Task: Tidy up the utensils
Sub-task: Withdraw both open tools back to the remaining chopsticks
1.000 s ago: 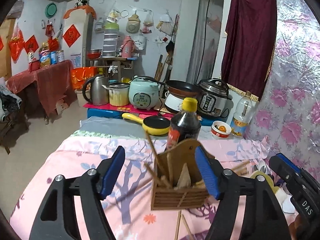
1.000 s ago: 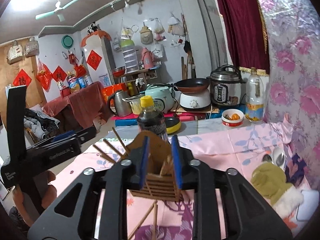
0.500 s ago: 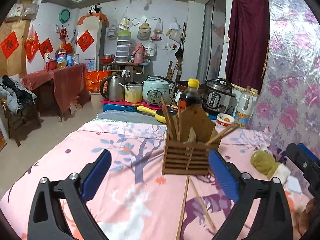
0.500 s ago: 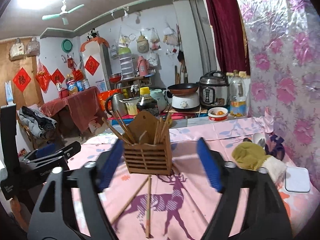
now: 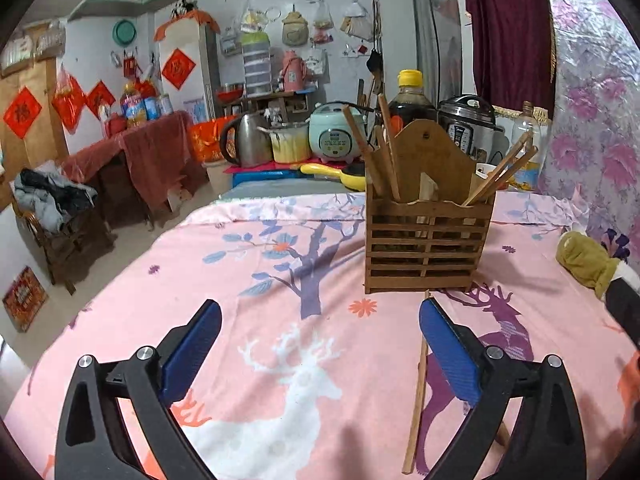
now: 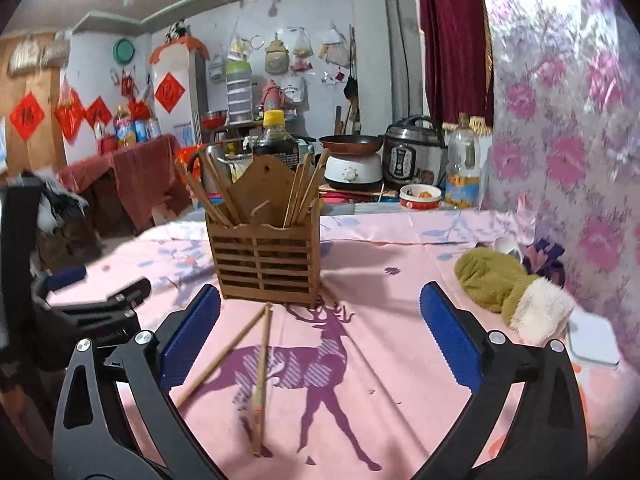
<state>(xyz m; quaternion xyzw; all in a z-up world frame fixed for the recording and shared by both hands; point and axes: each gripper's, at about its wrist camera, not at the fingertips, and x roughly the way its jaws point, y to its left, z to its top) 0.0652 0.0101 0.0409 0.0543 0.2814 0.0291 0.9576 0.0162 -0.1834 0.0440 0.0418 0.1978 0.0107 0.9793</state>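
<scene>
Left gripper (image 5: 320,338) jaws spread wide, nothing between; right gripper (image 6: 320,322) jaws just opened wide, empty, over two loose chopsticks (image 6: 262,376) on pink cloth (image 6: 400,360); wooden chopstick holder (image 6: 266,256) upright just beyond.

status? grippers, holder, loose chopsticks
Both grippers, left and right, open, empty; right just opened. Holder upright on cloth, chopsticks inside. Two chopsticks loose before it. Nothing blocking.

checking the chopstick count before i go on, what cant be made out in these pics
- Left wrist view: a loose chopstick is partly hidden by the open left gripper.
- Both views: the holder walls hide the lower ends of the chopsticks inside.
- Right wrist view: the open right gripper frames two loose chopsticks; near tips blurred.
</scene>
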